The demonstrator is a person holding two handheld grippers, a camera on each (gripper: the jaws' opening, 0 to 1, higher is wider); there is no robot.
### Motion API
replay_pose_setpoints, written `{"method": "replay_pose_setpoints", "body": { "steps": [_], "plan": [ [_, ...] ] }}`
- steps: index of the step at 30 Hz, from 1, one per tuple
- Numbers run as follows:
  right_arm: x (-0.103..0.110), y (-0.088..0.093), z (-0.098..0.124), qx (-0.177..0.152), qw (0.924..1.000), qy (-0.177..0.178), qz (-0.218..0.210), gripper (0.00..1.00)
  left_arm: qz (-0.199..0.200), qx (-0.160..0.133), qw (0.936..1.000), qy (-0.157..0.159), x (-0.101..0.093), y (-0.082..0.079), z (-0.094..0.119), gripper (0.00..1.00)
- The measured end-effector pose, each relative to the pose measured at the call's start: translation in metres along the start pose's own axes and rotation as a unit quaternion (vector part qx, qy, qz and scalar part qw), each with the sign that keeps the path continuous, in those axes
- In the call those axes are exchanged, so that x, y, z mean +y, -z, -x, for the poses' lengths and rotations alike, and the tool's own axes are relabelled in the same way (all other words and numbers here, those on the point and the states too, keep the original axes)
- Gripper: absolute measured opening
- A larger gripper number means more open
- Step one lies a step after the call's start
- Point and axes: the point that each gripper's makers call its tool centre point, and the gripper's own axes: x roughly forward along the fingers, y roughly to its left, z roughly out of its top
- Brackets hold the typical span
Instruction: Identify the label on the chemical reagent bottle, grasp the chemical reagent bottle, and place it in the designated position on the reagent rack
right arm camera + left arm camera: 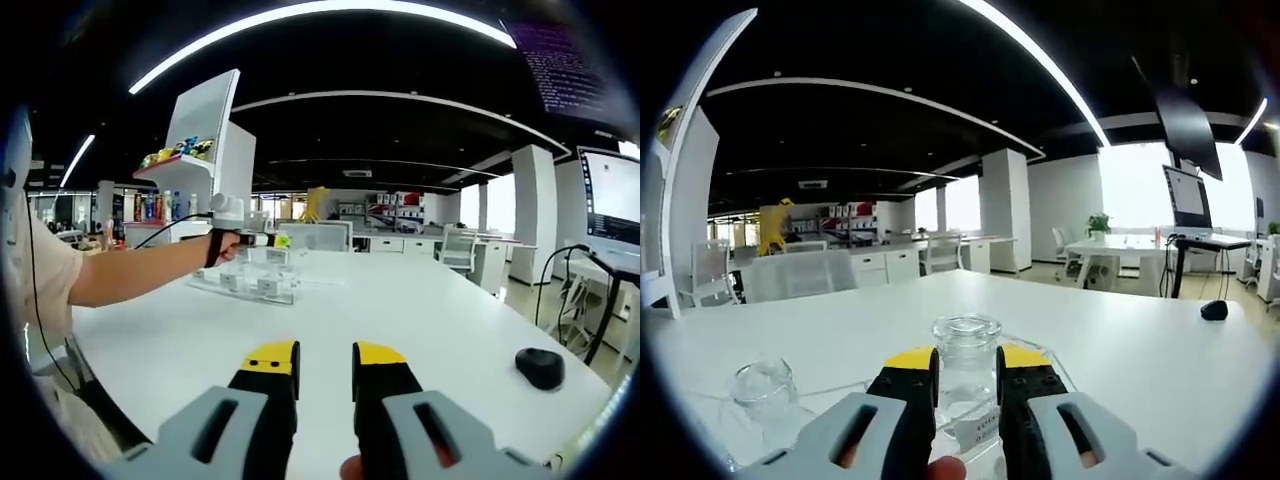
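Fingers (920, 385) clamp reagent bottle (966, 375) (second bottle (763, 385) beside).

Between the jaws of the left hand-held gripper (966, 385) stood a reagent bottle (966, 372) of clear, glossy glass, with a white paper label low on its side. The jaws were matt black plastic with yellow tips, on smooth grey plastic bodies. To that gripper's left sat a second glass bottle (763, 388), equally clear and shiny. Both rested on a transparent rack (720, 425) that looked like glossy acrylic. The bench (1110, 345) ahead was smooth, white and faintly sheened. Beyond the right hand-held gripper (325, 375), to its right, a matt black mouse (541, 367) lay on the bench.
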Motion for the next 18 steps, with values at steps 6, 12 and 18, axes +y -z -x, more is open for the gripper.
{"method": "replay_pose_setpoints", "body": {
  "steps": [6, 12, 18],
  "plan": [
    [0.004, -0.002, 0.000, -0.003, 1.0000, -0.004, 0.001, 0.21, -0.010, -0.006, 0.9999, 0.005, -0.002, -0.007, 0.010, 0.28],
    [0.008, -0.005, 0.000, -0.008, 0.9999, -0.008, 0.001, 0.21, -0.021, -0.011, 0.9997, 0.008, -0.002, -0.013, 0.016, 0.29],
    [0.013, -0.009, -0.001, -0.014, 0.9998, -0.013, 0.003, 0.21, -0.034, -0.017, 0.9992, 0.013, -0.003, -0.022, 0.033, 0.31]
  ]
}}
